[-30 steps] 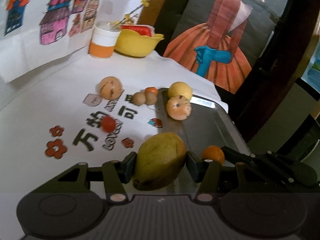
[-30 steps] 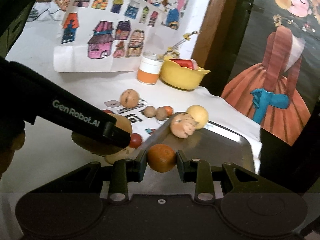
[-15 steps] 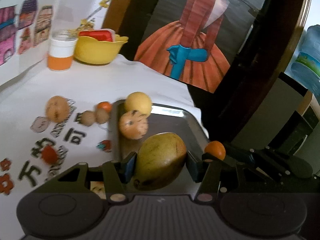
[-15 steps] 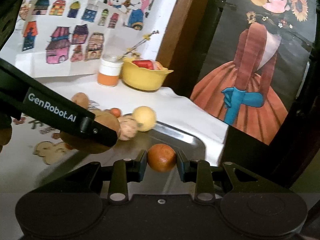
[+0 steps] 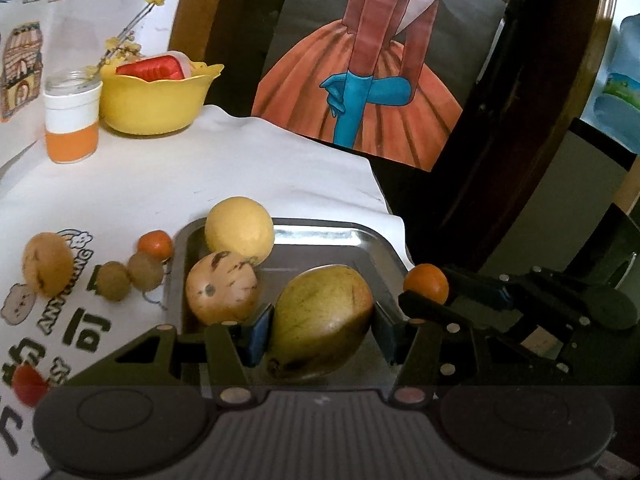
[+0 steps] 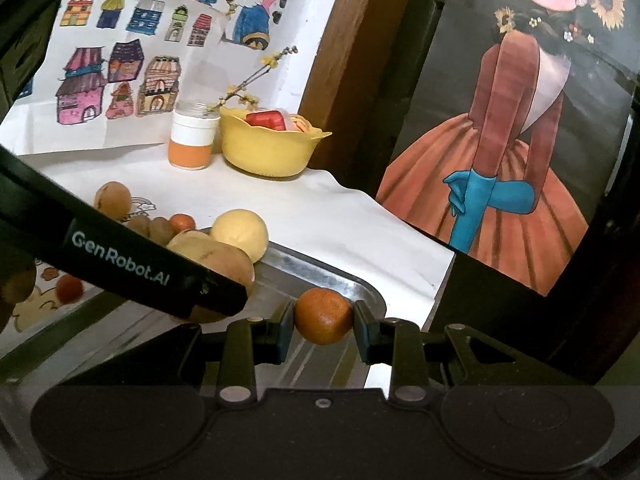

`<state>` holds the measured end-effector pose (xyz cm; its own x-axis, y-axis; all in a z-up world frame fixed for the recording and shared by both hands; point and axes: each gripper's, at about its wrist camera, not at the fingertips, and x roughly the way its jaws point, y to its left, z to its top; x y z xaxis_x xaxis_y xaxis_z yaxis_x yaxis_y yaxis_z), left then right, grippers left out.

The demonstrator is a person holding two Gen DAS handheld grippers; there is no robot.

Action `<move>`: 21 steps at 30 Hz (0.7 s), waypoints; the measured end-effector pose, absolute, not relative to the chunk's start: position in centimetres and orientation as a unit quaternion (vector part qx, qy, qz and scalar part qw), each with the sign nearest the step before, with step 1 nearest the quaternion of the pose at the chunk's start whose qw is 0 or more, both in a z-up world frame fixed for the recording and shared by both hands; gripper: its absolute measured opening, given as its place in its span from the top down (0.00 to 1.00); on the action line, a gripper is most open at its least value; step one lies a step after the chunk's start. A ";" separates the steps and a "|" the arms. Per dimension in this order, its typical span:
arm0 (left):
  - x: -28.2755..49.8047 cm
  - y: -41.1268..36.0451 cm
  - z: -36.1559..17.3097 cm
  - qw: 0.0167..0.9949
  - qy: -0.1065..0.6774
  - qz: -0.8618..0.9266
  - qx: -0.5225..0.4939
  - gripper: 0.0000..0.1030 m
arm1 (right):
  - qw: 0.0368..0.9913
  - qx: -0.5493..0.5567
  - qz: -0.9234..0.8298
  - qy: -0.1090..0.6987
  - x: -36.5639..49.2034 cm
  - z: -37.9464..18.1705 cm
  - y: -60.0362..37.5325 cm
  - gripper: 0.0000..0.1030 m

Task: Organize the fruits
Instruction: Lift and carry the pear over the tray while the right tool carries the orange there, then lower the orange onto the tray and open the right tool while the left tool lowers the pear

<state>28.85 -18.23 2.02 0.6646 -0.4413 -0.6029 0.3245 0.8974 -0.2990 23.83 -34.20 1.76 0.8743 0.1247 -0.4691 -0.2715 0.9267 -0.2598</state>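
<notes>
You've got both grippers loaded right now. Your left gripper [image 5: 322, 330] is pinching the big greenish-yellow mango [image 5: 322, 322] across its belly, low centre of the left wrist frame, over the metal tray [image 5: 328, 238]. Your right gripper [image 6: 322, 326] is clamped on a small orange [image 6: 323, 316] right at the tray's rounded corner, bottom centre of its own view.

I'd guess the mango is the heavy one, with smooth skin and an egg shape, so it could twist or slide if you only catch the narrow end. Keep the pads on the widest part like now and set it down gently, since it probably bruises. The orange looks light and firm with a grippy peel, so squeezing across the middle should be fine.

Count from the left wrist view: two in the tray, a pale yellow round fruit [image 5: 239, 229] and a speckled one [image 5: 221, 294]. On the table [image 5: 240, 168], left side of frame: one tan round fruit [image 5: 47, 264], two small brown ones [image 5: 129, 276], one small orange one [image 5: 156, 244], and one red one [image 5: 28, 385] at lower left that's kinda blurry, maybe a tomato
</notes>
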 end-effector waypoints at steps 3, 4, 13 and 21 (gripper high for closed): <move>29.6 -18.6 1.7 0.908 0.353 -0.209 -0.081 0.45 | 0.954 -0.156 0.107 0.233 24.8 1.4 -34.5 0.68; 29.9 -18.8 1.7 0.909 0.353 -0.208 -0.079 0.45 | 0.954 -0.154 0.108 0.235 25.2 1.3 -34.6 0.68; 31.3 -19.6 1.3 0.911 0.351 -0.209 -0.065 0.45 | 0.953 -0.140 0.114 0.243 27.8 0.5 -35.5 0.68; 31.9 -19.6 1.0 0.910 0.352 -0.207 -0.065 0.45 | 0.952 -0.140 0.122 0.245 29.6 0.1 -35.5 0.68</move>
<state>31.93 -19.63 1.00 0.6660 -0.4229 -0.6145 0.3316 0.9058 -0.2639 29.61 -35.50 0.09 0.8506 0.1640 -0.4996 -0.3010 0.9310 -0.2068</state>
